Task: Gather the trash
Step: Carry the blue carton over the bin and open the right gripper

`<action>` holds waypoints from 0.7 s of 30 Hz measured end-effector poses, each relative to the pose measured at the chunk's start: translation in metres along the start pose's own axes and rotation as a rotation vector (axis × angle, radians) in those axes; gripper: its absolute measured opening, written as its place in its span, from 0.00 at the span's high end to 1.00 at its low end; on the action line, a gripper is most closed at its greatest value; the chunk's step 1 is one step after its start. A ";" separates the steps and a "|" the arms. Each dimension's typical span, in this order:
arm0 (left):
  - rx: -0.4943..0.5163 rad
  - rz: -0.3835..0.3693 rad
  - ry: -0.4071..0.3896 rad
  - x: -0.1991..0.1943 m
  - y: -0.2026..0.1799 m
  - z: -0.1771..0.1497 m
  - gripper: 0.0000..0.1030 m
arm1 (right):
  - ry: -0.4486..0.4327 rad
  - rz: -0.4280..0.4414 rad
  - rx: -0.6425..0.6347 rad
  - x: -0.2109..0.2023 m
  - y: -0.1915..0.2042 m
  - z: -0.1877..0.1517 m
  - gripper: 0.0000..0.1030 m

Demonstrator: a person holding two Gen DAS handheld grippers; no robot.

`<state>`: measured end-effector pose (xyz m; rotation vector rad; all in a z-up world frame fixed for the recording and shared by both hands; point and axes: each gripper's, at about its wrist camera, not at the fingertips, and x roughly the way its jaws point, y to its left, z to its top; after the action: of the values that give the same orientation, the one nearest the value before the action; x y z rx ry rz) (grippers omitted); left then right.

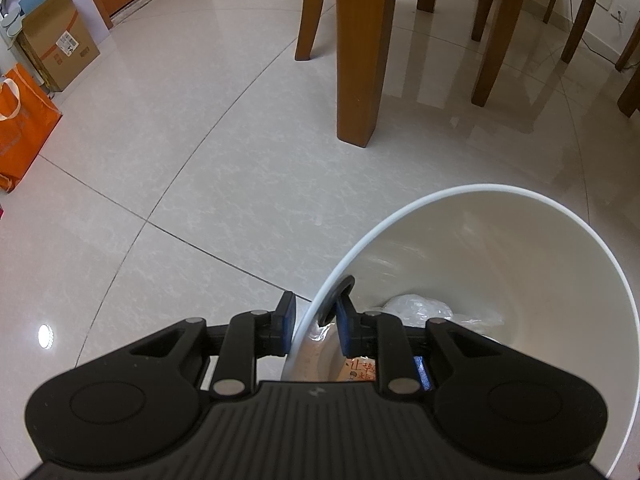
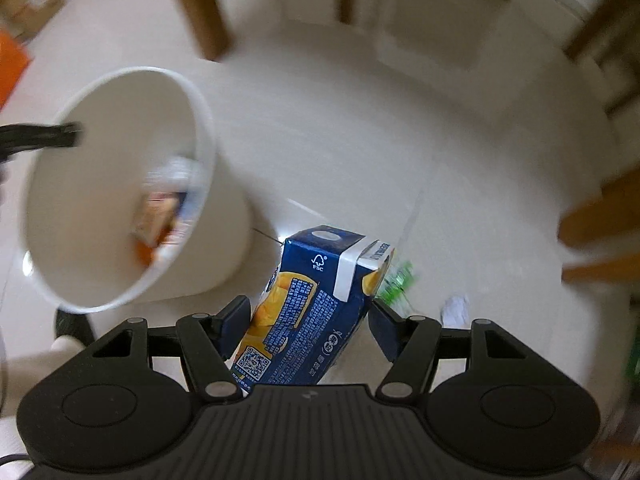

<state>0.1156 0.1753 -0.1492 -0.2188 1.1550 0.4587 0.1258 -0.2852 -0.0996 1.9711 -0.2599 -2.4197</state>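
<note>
Two grippers we see: left gripper (image 1: pixel 314 320) clenched on the bin (image 1: pixel 520 264) rim, right gripper (image 2: pixel 308 320) grasping a carton (image 2: pixel 308 308).

Home dining area; wooden table legs (image 1: pixel 356 60); tiled floor (image 1: pixel 200 160)

"FSC" mark and QR code on the blue carton (image 2: pixel 308 312); other print too small.
</note>
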 end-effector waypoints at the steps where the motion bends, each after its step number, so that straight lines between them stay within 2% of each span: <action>1: 0.000 0.000 0.000 0.000 0.000 0.000 0.80 | -0.010 0.014 -0.040 -0.009 0.009 0.003 0.32; 11: 0.005 0.000 0.000 0.000 0.000 0.000 0.80 | -0.087 0.157 -0.376 -0.063 0.107 0.038 0.32; 21: 0.004 -0.003 0.003 0.000 0.000 0.001 0.80 | -0.085 0.228 -0.545 -0.061 0.152 0.055 0.32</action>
<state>0.1167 0.1759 -0.1484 -0.2176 1.1584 0.4528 0.0705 -0.4219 -0.0089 1.5152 0.1546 -2.1341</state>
